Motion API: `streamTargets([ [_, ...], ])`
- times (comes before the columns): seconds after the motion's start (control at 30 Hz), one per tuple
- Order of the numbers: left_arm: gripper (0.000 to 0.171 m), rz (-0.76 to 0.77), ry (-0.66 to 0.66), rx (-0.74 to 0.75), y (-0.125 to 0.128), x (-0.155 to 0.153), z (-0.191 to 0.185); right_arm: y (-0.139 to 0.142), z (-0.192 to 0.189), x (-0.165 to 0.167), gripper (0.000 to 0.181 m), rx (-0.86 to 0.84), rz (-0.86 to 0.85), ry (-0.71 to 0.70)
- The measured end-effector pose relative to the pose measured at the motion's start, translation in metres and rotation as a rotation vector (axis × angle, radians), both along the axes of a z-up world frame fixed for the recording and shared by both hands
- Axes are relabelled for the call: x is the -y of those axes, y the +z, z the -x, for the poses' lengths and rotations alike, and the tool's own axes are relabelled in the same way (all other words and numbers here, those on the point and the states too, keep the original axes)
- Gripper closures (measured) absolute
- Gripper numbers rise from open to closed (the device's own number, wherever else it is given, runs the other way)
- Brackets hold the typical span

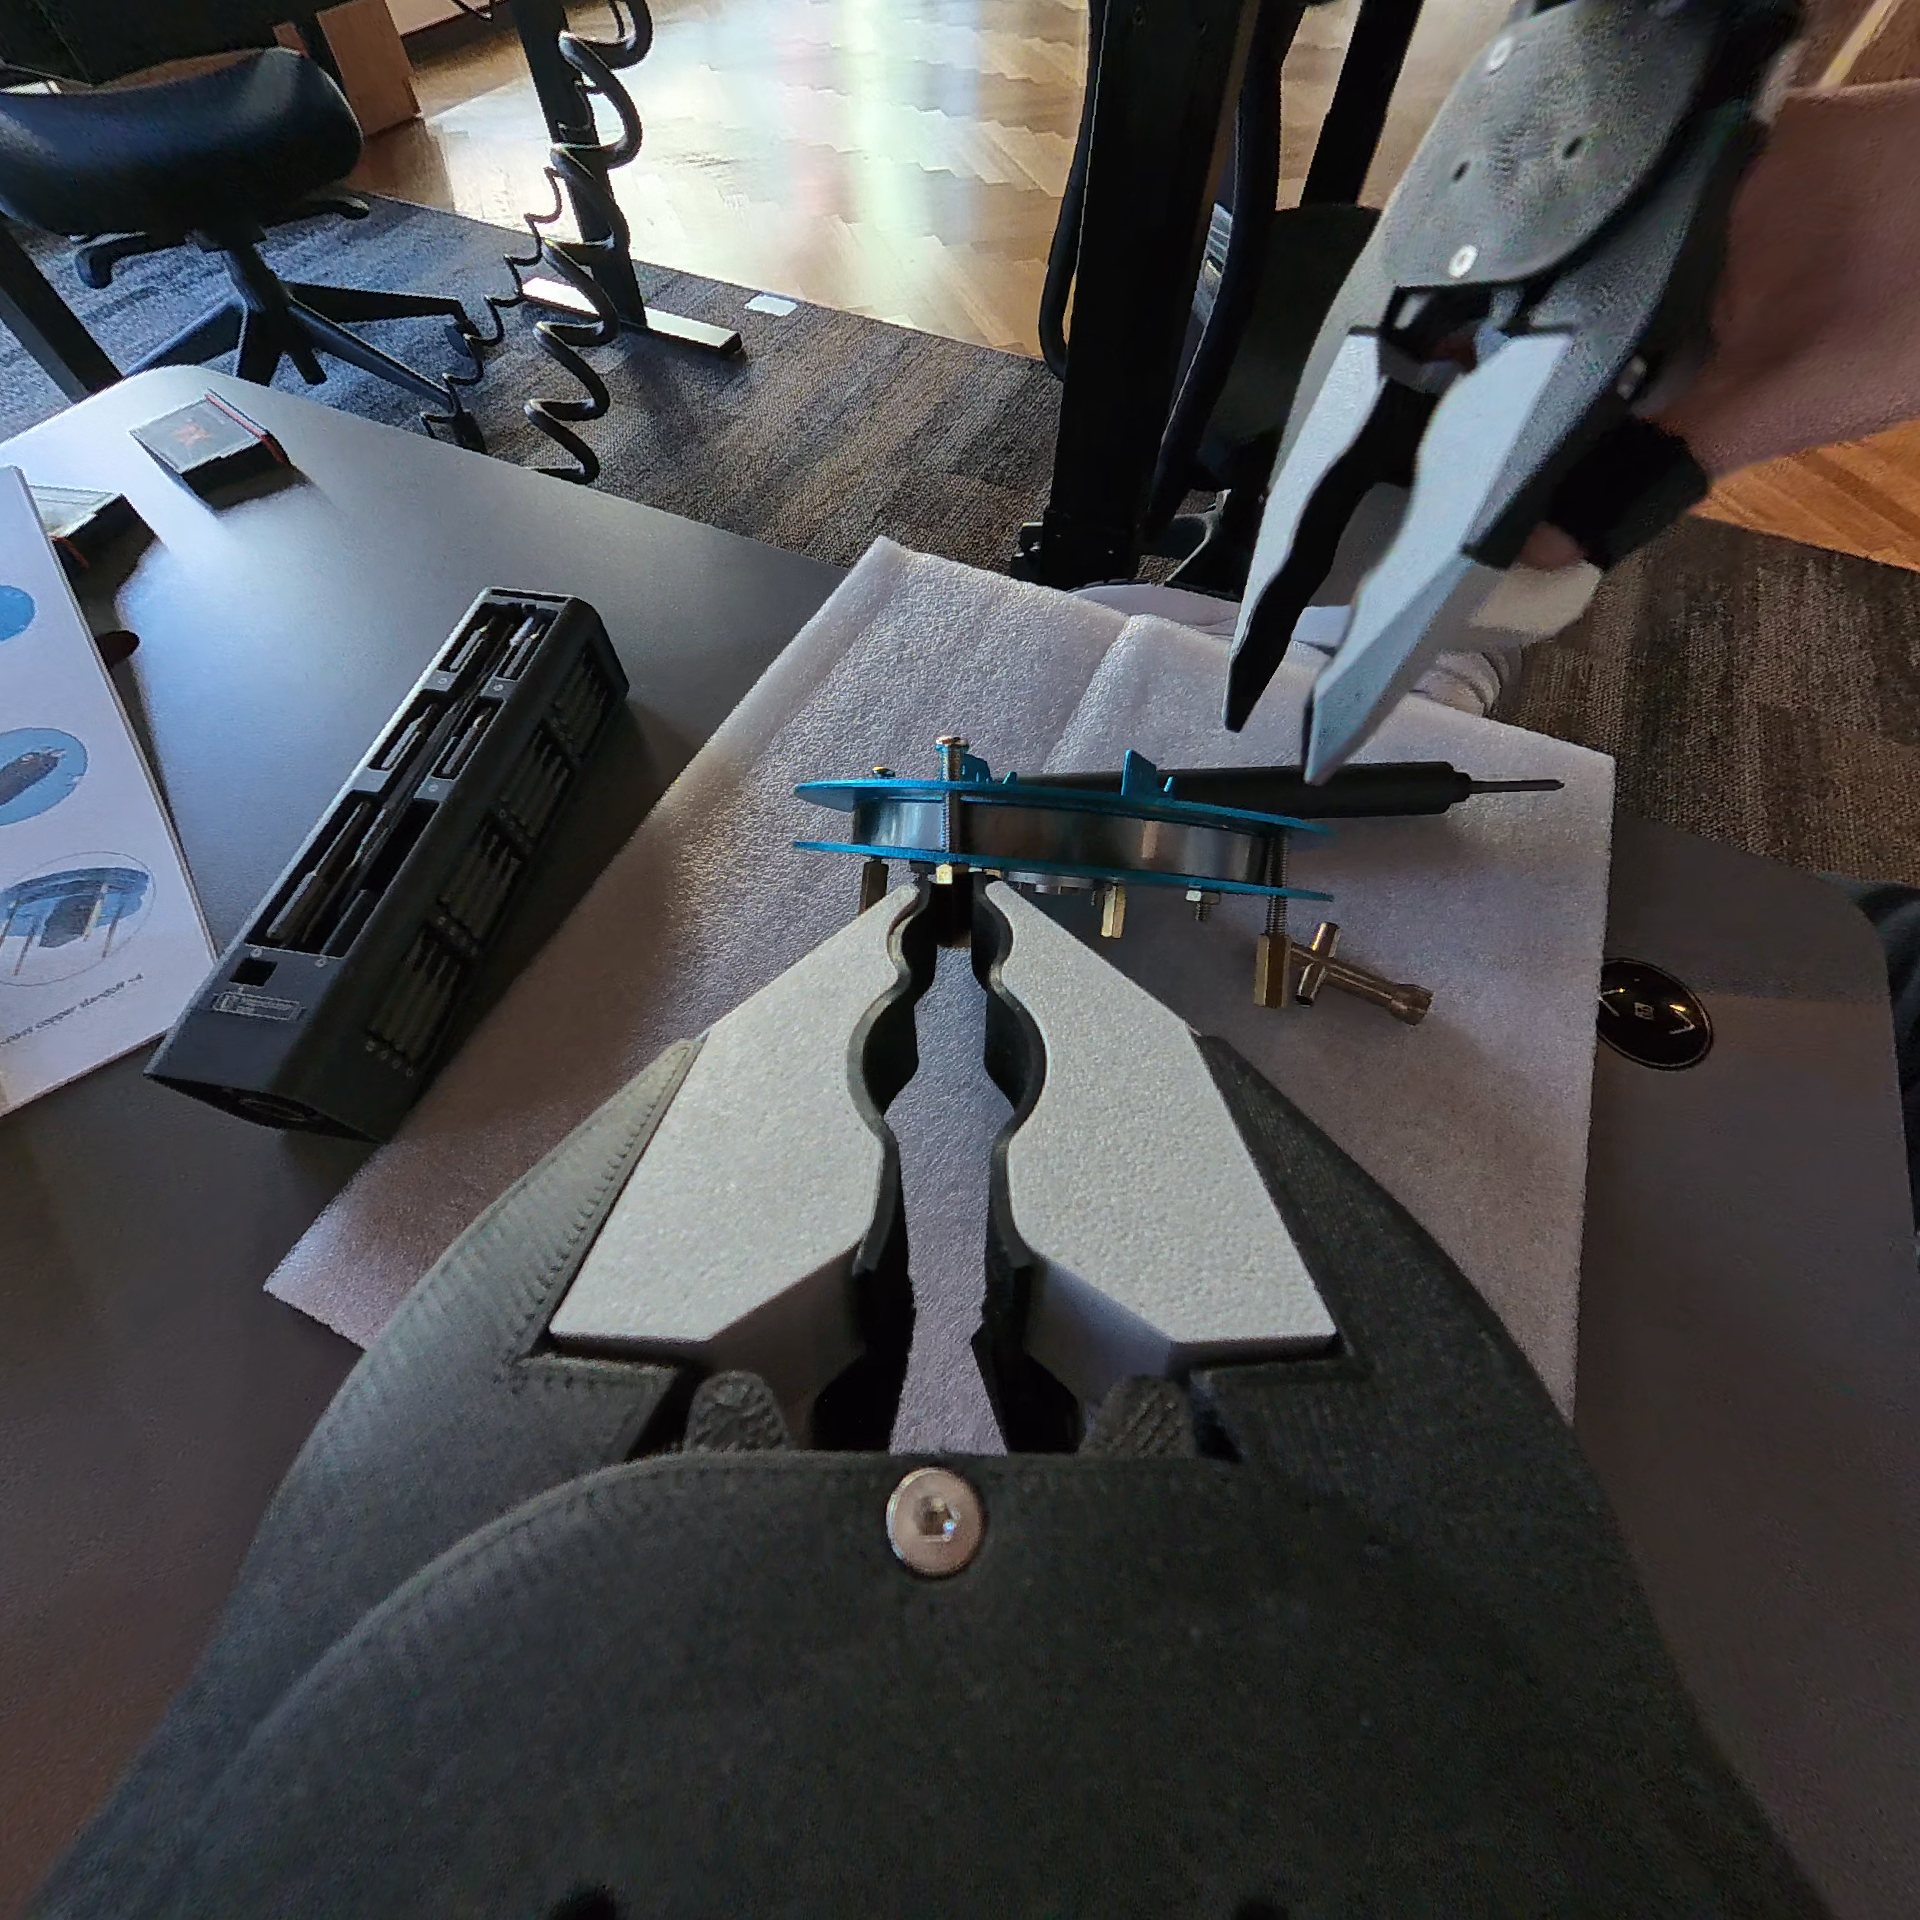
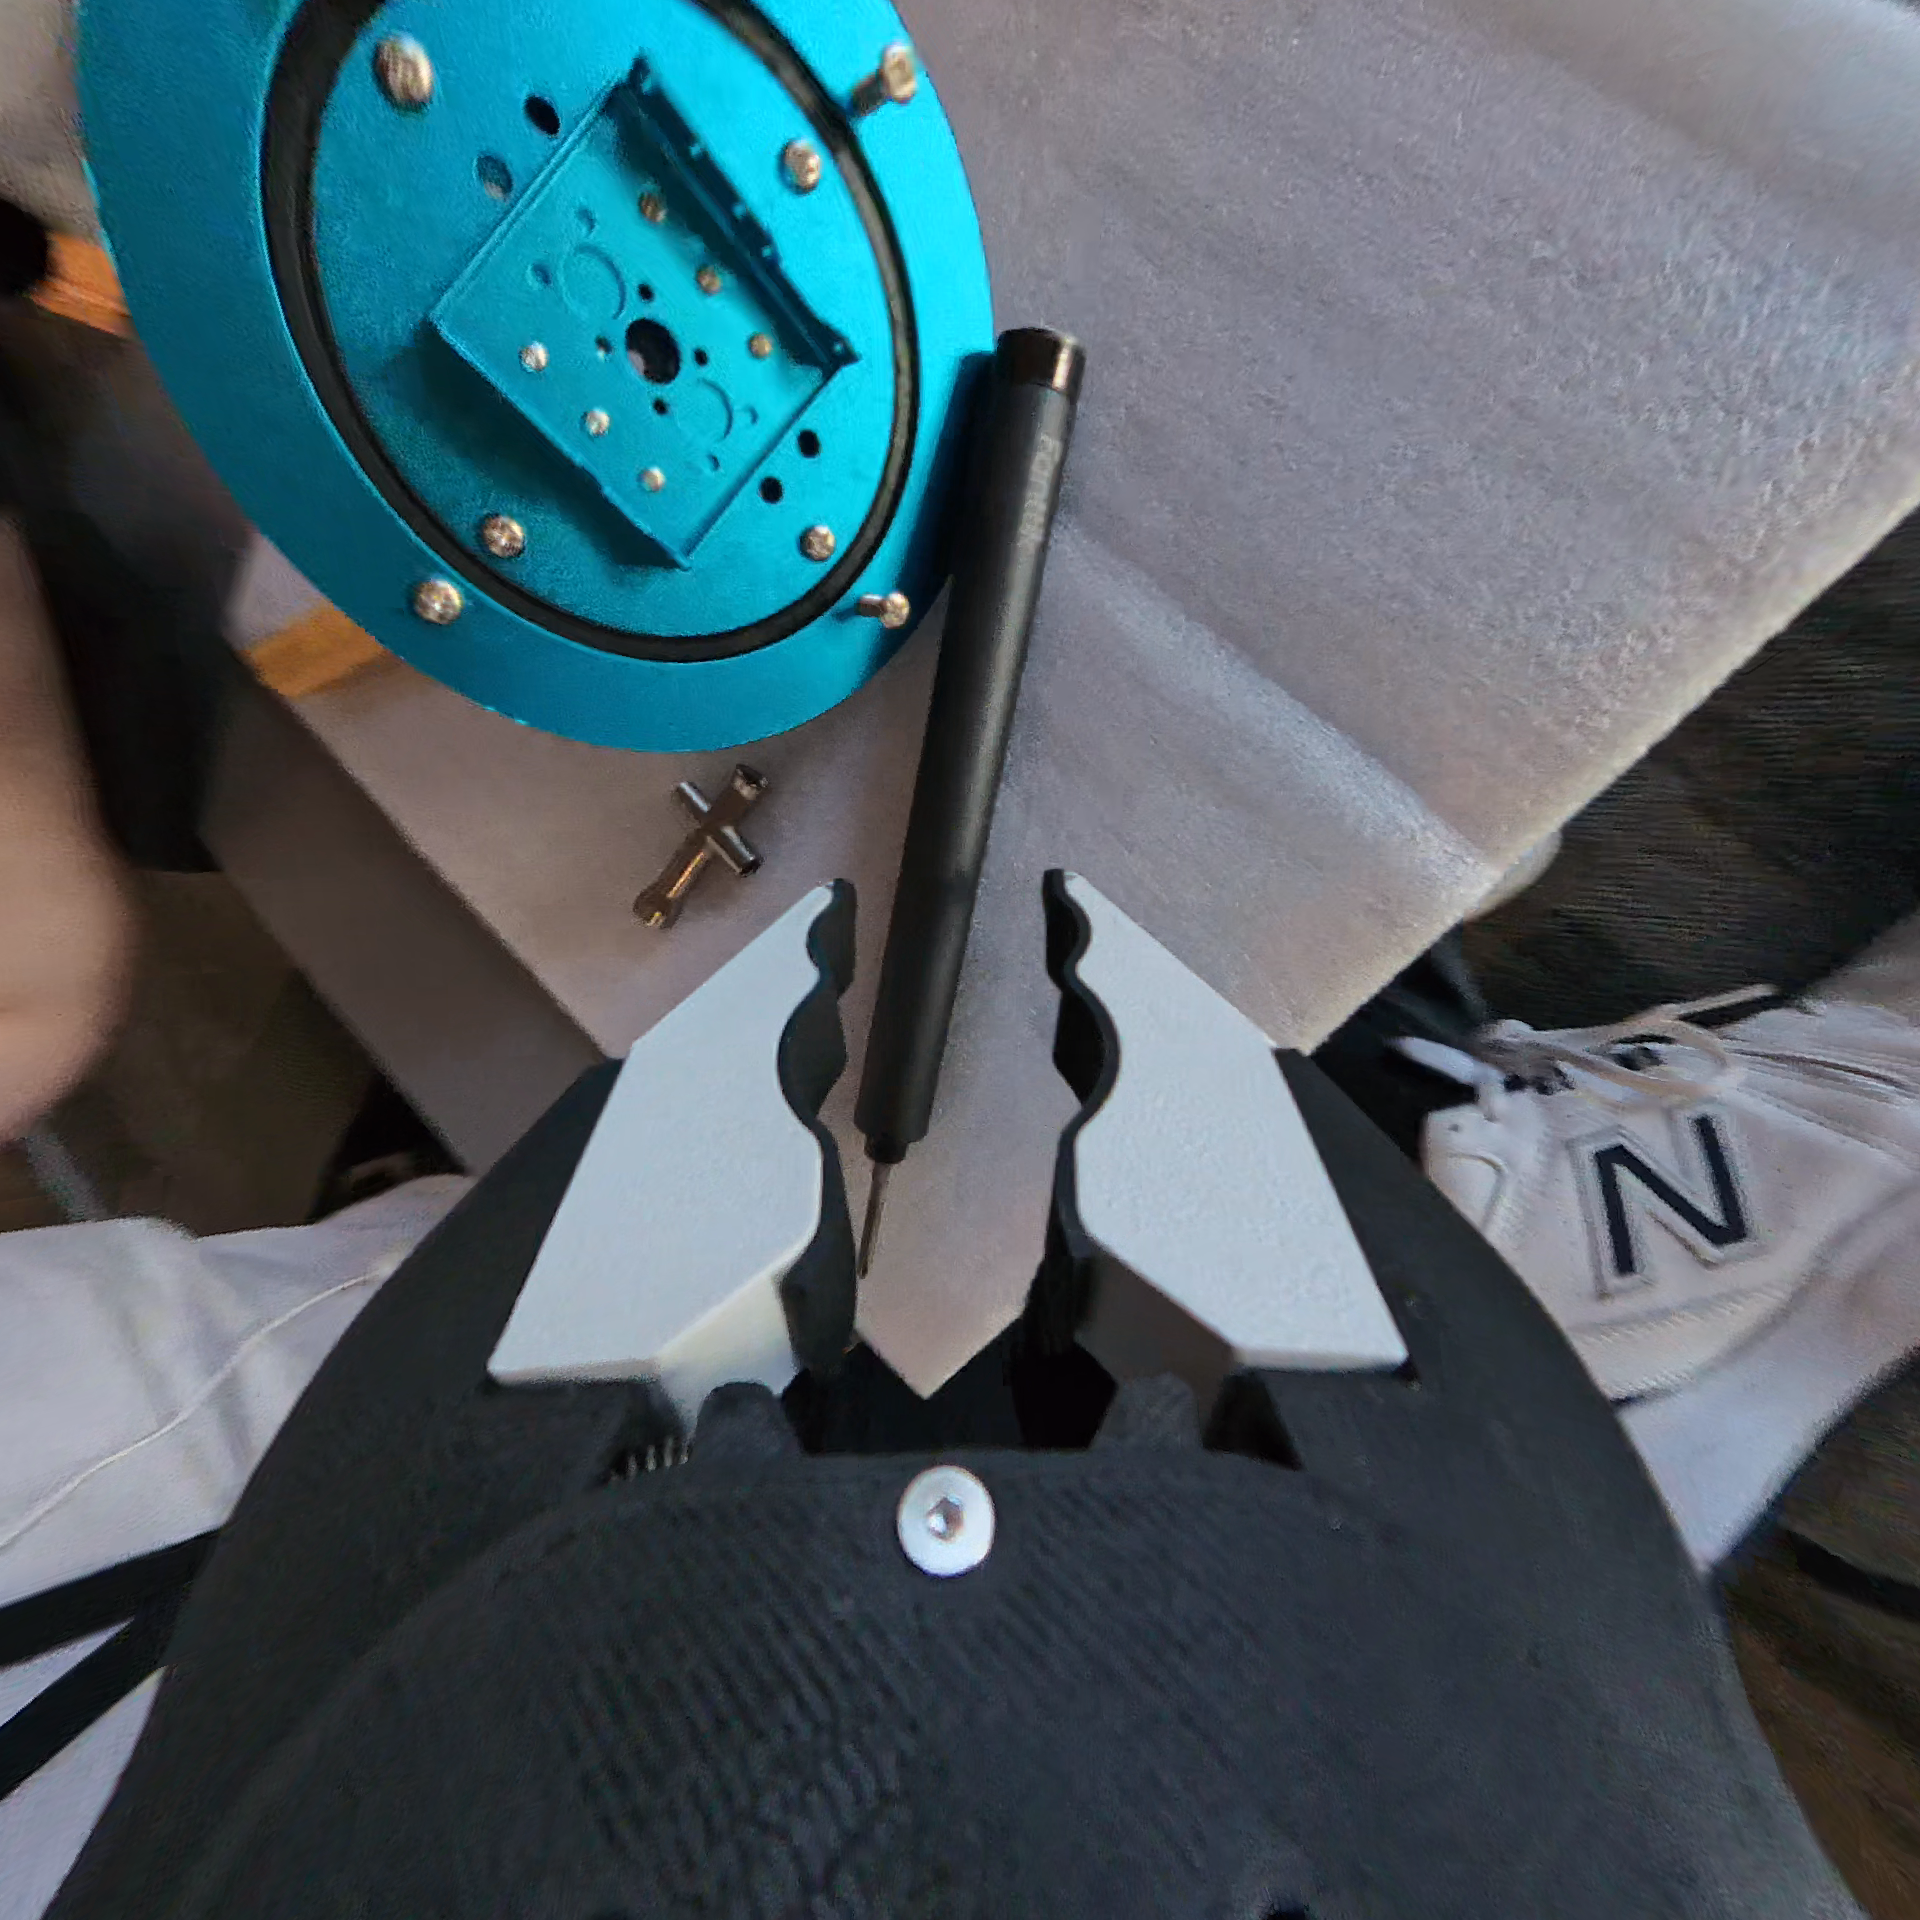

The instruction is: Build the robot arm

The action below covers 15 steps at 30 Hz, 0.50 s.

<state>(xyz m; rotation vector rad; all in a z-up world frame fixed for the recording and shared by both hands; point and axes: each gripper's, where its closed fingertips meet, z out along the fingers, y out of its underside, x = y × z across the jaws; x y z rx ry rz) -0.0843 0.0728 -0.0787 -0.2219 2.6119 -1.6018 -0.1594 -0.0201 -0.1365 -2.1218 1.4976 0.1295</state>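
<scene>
The left gripper (image 1: 948, 914) pinches a brass post under the blue round plate (image 1: 1049, 821), mid-frame. The right gripper (image 2: 948, 883) hangs wide open over the black screwdriver (image 2: 971, 748), holding nothing.

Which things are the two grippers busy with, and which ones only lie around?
At the grippers: disc, left gripper at a post under it; screwdriver, right gripper open above it.
Lying about: cross wrench, bit case, leaflet, small box.
</scene>
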Motion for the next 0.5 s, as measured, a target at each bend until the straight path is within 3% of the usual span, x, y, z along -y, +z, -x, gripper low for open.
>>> streamTargets([
  [0.1,0.167,-0.002,0.002,0.000,0.000,0.000,0.000,-0.002,0.005,-0.013,0.143,0.058,0.185,0.077],
  [0.2,0.167,-0.004,0.006,-0.001,-0.001,-0.001,-0.001,-0.004,-0.001,-0.001,0.154,0.110,0.315,0.075],
  [0.4,0.167,-0.008,0.007,-0.001,-0.002,-0.001,-0.002,-0.004,-0.002,0.008,0.159,0.056,0.105,-0.010],
  [0.5,0.167,-0.012,0.009,0.001,-0.003,-0.001,-0.002,-0.003,-0.003,0.024,0.162,0.064,0.120,-0.051],
])
